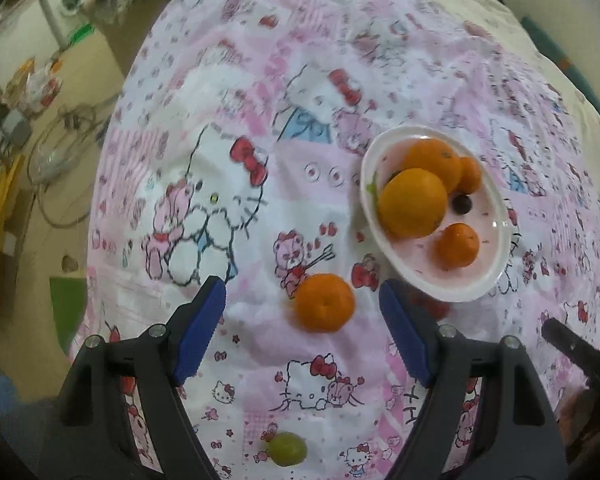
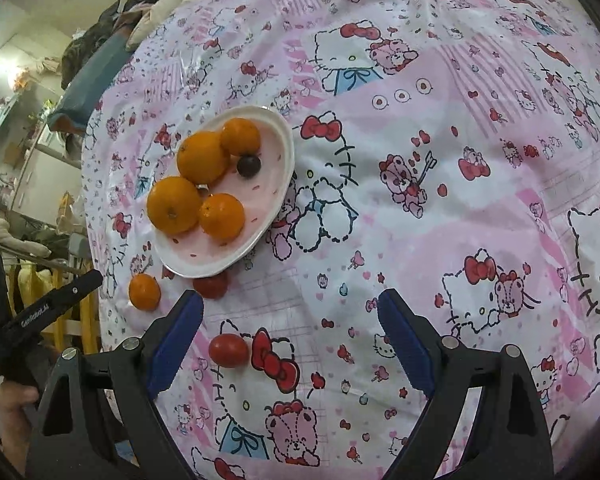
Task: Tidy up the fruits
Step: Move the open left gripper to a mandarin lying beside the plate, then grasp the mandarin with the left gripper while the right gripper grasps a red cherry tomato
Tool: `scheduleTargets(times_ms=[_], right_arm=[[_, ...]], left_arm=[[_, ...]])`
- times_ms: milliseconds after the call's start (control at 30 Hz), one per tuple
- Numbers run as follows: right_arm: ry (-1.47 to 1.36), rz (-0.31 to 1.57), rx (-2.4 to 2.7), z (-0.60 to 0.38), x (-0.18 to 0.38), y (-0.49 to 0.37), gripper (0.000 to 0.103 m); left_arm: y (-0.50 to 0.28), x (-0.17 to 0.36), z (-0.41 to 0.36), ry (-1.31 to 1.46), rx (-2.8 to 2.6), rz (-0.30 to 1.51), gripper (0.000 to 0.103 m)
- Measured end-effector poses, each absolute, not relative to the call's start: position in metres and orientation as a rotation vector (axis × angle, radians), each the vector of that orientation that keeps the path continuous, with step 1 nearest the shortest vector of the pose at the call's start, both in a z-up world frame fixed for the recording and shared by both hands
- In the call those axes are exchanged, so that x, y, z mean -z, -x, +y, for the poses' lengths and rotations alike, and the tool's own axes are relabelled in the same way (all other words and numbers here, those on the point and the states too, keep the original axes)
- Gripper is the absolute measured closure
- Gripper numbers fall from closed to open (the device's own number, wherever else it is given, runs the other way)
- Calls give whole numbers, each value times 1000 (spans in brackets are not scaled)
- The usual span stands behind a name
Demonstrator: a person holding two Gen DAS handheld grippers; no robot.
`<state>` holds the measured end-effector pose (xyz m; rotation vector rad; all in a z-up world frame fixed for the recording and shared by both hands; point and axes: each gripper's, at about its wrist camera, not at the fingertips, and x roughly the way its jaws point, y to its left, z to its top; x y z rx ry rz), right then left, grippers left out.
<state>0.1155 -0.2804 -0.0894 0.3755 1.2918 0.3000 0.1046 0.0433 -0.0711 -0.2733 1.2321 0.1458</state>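
Right wrist view, white bowl, four oranges, dark fruit inside

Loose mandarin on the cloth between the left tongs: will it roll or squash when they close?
The mandarin looks round but slightly flattened, sitting stem-up, so it probably stays put until nudged. The cloth is wrinkled and looks soft, which likely damps rolling. Its peel seems soft; the open left tongs should close gently to avoid bruising.
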Motion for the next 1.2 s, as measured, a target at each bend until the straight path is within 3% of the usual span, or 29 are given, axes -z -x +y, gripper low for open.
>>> scheduleTargets(times_ms=[300,467,600,733,1200], right_arm=[[-373,1313,-310,-266,94,-123,12],[-370,1333,-293,-270,101,-124,12],[-383,1342,-281,-274,104,-124,12],[-388,1336,-293,-272,101,-125,12],[-357,1342,-390,-245,106,-124,12]], left_arm=[[-114,105,30,225,-108,1327,30],[-121,122,16,152,-86,1377,41],[-125,131,12,142,-59,1402,42],[-127,135,7,103,-59,1406,62],[-111,98,16,160,-84,1342,63]])
